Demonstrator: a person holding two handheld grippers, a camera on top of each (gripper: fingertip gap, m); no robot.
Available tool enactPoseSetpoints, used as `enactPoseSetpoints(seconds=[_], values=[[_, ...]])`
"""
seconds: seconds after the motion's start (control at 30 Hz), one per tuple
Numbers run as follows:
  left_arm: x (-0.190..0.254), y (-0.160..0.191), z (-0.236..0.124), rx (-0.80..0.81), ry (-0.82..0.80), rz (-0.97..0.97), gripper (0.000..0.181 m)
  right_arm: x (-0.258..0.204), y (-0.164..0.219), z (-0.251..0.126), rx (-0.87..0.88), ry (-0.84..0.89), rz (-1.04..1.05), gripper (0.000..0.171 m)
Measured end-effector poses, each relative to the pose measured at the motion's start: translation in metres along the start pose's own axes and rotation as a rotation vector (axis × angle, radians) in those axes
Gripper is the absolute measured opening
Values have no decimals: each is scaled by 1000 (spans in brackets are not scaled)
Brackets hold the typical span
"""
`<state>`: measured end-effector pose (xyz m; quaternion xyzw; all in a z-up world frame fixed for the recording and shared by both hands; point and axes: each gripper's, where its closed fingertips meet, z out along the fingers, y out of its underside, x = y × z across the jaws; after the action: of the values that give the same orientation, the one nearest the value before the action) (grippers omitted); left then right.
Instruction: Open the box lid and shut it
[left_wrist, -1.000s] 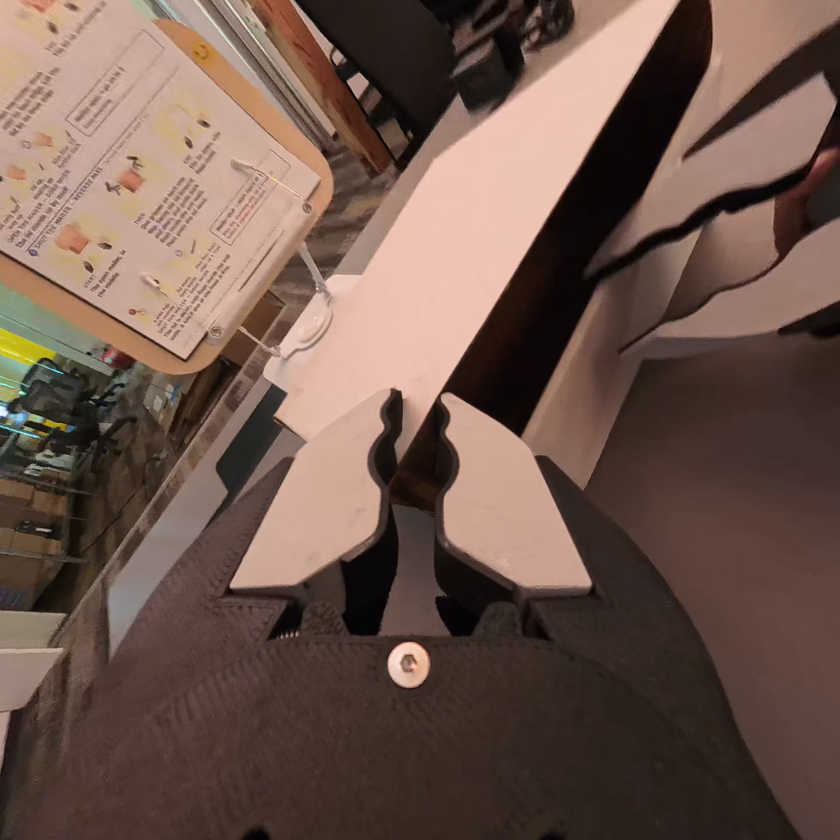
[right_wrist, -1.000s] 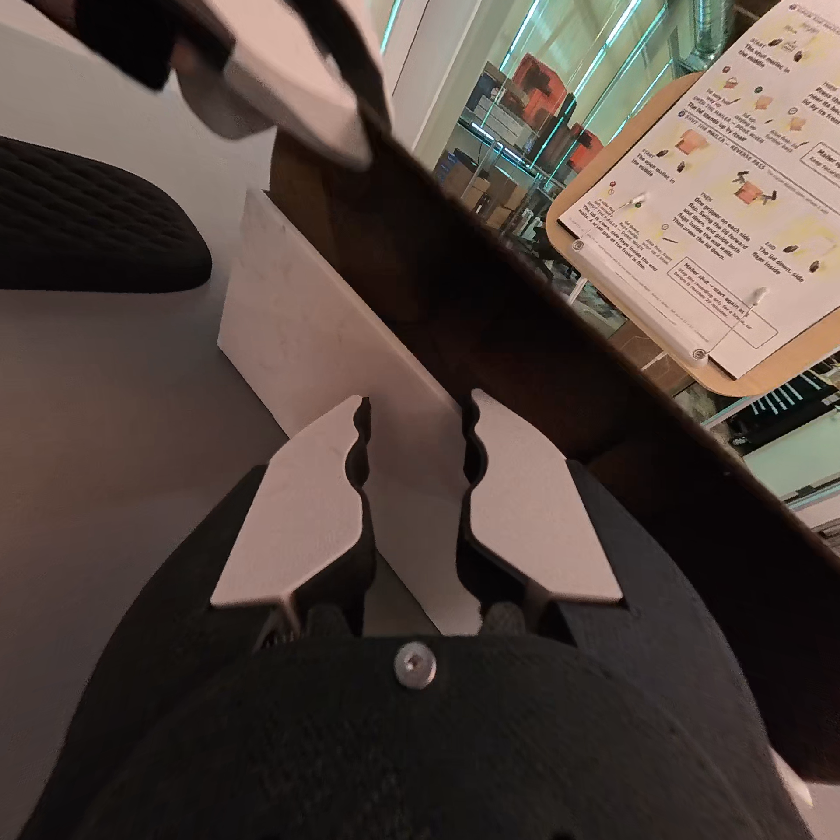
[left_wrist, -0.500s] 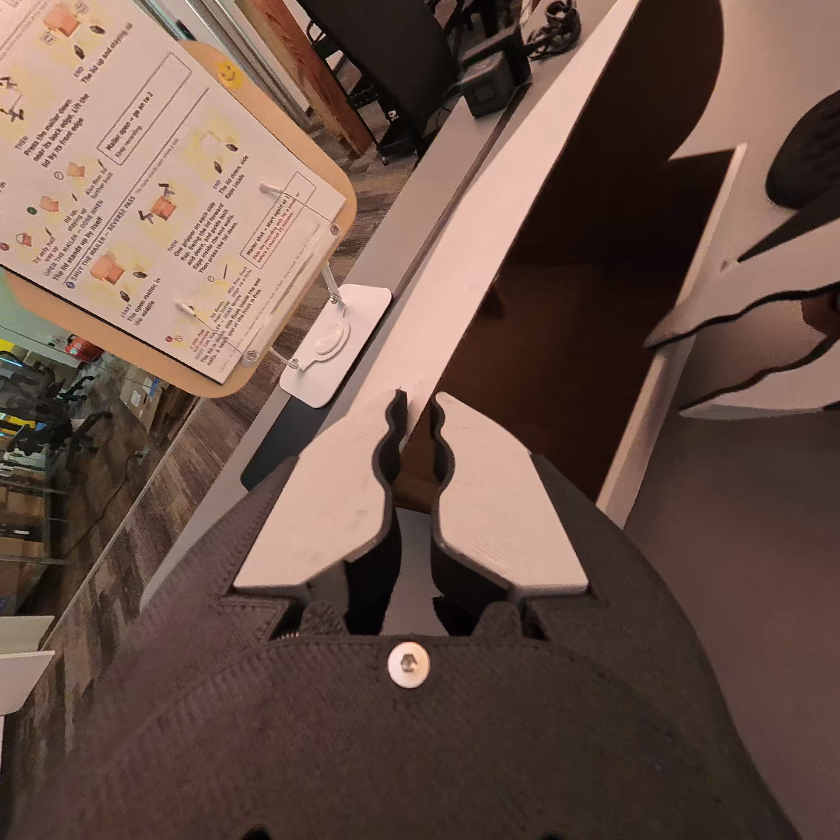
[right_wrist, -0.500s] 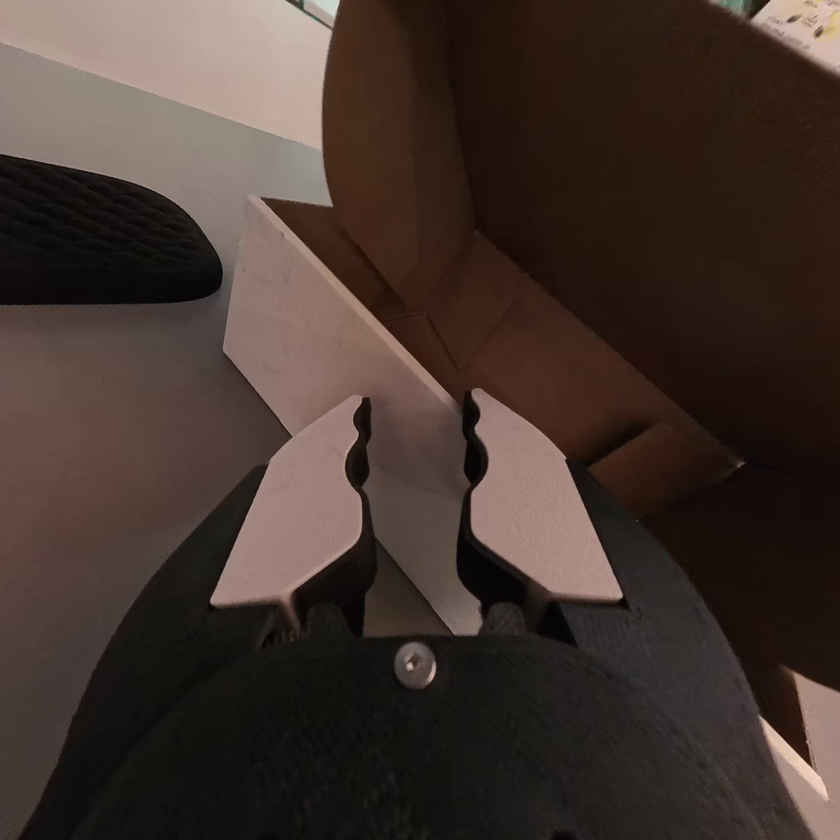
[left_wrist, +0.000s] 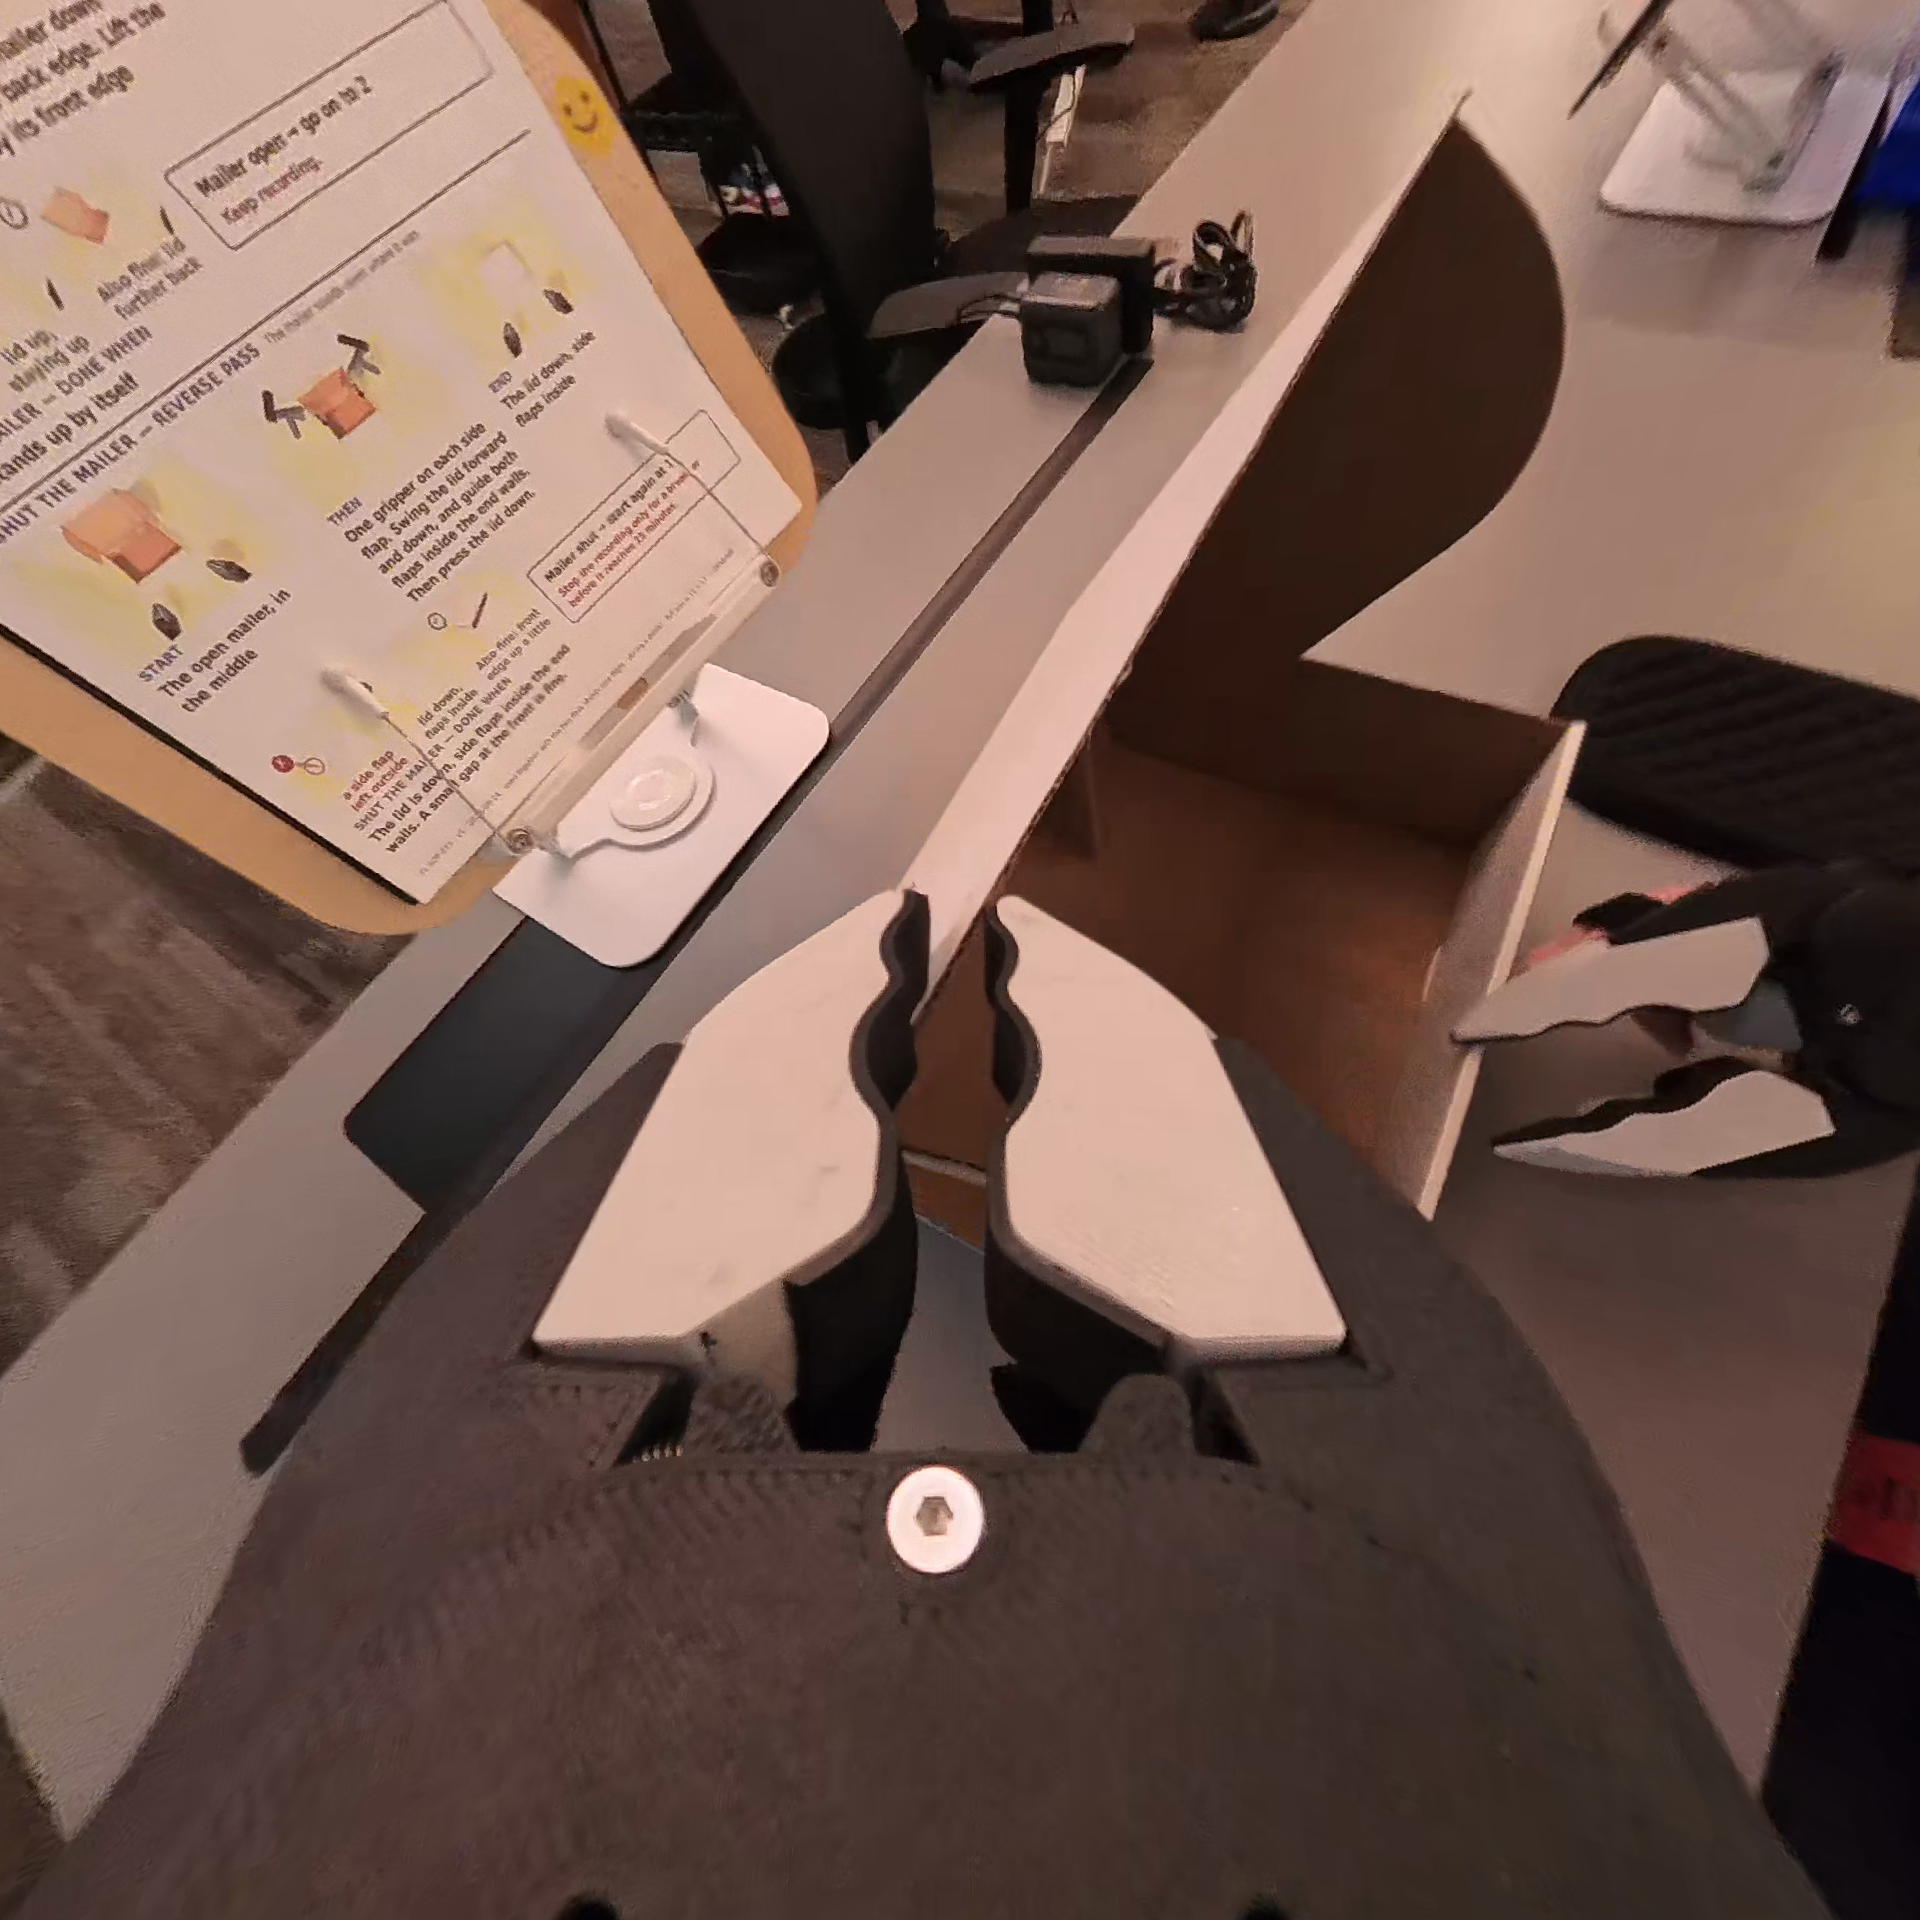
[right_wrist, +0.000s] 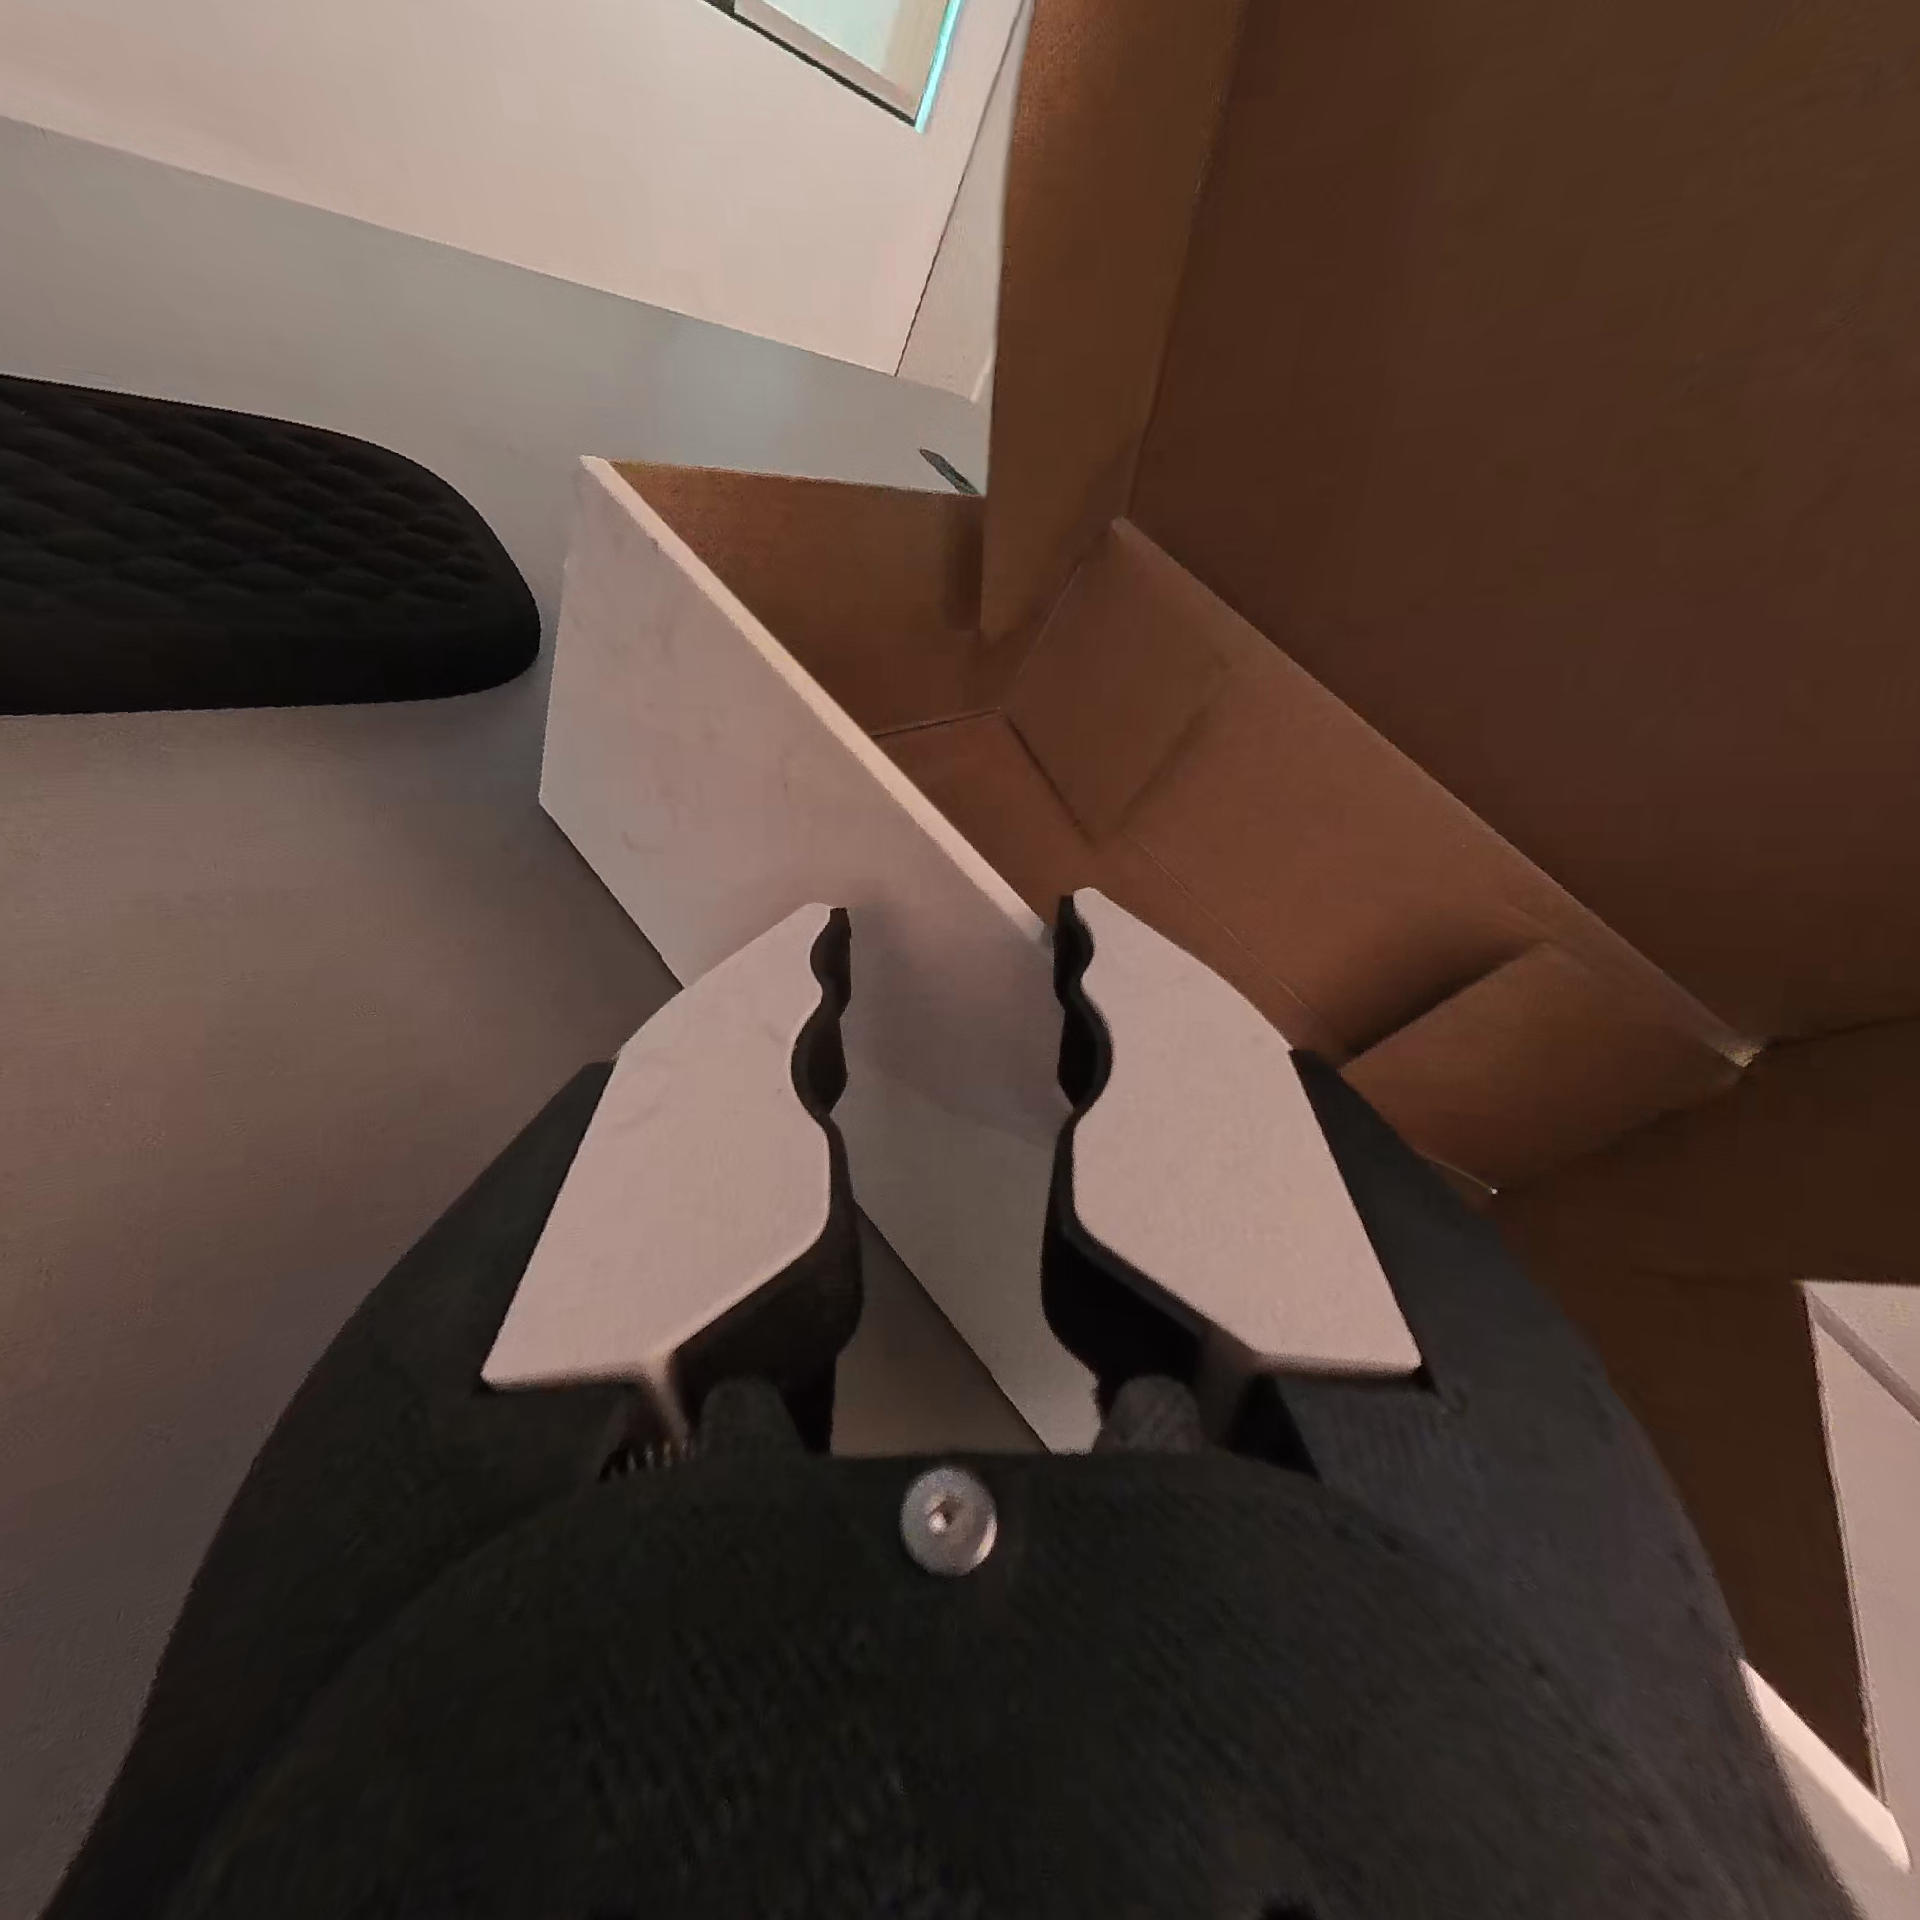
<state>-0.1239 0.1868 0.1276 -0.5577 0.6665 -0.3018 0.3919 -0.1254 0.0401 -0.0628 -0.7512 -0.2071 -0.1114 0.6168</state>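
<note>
Left wrist view close along the raised lid (left_wrist: 1226, 499), right wrist view low beside the front wall (right_wrist: 727, 748), both share the box (left_wrist: 1496, 935) interior

A long grey desk (left_wrist: 1704, 468) runs through the room, with a dark slot along its middle. Beyond its far edge stand black office chairs (left_wrist: 831, 177) on patterned grey carpet (left_wrist: 114, 987) (the light is warm and dim). A pale wall (right_wrist: 468, 156) rises behind the desk, a bright window (right_wrist: 852, 52) set high in it.
</note>
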Motion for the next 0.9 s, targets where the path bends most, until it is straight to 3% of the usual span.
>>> enactPoseSetpoints(seconds=[0.4, 0.7, 0.9], values=[[-85, -44, 29, 62, 234, -325, 9, -3, -3, 0, -33, -49, 30, 36], [-103, -57, 42, 245, 447, -462, 9, -16, -9, -1, -41, -71, 20, 38], [-95, -47, 14, 411, 513, -485, 37, -2, -19, -13, 3, -67, -11, 41]])
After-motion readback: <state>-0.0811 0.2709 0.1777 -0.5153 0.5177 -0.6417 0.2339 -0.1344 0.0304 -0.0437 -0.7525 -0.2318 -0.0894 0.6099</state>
